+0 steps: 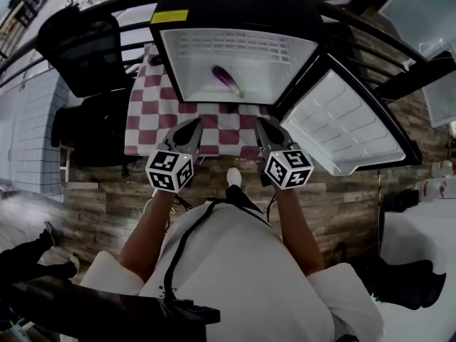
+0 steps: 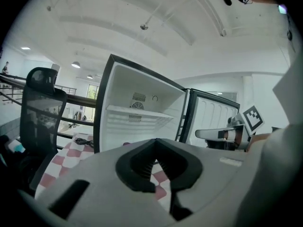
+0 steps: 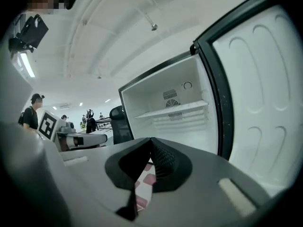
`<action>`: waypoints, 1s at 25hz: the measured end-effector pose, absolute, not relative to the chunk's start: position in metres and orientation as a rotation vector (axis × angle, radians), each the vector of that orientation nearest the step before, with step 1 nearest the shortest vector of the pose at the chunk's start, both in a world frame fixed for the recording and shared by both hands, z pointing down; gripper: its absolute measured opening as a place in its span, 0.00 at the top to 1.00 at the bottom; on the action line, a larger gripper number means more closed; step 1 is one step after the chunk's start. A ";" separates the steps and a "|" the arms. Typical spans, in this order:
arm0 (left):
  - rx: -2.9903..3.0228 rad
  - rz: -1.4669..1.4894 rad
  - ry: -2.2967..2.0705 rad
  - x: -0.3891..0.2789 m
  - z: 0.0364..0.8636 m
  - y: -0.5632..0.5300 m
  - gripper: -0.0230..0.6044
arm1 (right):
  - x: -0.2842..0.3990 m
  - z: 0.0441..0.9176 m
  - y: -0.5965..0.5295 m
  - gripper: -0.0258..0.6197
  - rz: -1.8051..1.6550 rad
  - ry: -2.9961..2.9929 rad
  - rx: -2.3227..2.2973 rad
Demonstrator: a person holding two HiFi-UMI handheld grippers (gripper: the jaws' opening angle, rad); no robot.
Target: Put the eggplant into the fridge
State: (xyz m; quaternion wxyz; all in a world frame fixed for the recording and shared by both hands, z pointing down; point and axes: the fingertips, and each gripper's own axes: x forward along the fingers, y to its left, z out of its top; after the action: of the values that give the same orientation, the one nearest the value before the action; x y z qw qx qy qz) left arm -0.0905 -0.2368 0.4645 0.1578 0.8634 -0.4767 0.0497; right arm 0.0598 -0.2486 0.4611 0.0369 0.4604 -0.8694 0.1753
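The eggplant (image 1: 228, 80) lay in the open fridge (image 1: 285, 55), so the left gripper (image 1: 192, 125) and right gripper (image 1: 265, 125) hovered clear of it, jaws together, empty. Job apparently done.

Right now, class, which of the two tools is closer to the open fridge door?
The right tool, just beside the door swung out rightward; the left tool sits over the checkered cloth, farther away.

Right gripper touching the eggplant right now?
Apart. Head view: eggplant lies inside the fridge, right gripper is outside over the checkered cloth, clear gap between.
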 end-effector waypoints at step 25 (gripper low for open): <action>2.435 0.107 -1.478 -0.100 0.439 -0.123 0.95 | 0.078 0.421 -0.129 0.95 0.504 -2.768 1.304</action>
State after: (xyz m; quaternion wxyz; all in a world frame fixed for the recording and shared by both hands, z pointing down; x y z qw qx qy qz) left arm -0.0998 -0.1229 0.4388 0.1451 0.8452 -0.5130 0.0371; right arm 0.0777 -0.1288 0.4212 0.0205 0.4205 -0.8924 0.1624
